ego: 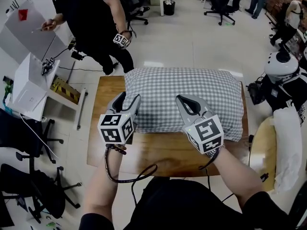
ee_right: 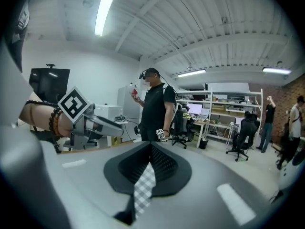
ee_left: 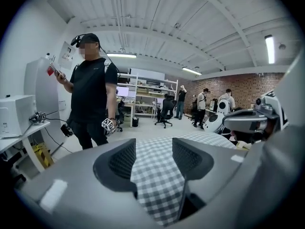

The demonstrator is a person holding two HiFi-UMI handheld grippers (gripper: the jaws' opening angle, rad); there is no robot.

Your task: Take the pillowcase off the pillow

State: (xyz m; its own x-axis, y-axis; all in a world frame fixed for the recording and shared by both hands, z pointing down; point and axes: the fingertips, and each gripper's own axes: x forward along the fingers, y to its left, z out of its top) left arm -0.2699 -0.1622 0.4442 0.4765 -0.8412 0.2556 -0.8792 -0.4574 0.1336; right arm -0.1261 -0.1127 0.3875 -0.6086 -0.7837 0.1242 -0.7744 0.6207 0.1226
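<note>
Pillowcase (ego: 192, 87): soft, light, likely to bunch and slide. Best pinched on loose cloth by the near edge. Left gripper (ego: 129, 99) spread over checks, unclamped; right gripper (ego: 184, 100) pressed together, empty.

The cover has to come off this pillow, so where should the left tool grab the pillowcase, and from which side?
Probably the near left corner of the pillowcase, coming in low from the person's side with the left tool, whose jaws stand apart. The fabric flattens to a thin edge there; the middle bulges. Its opening isn't visible.
</note>
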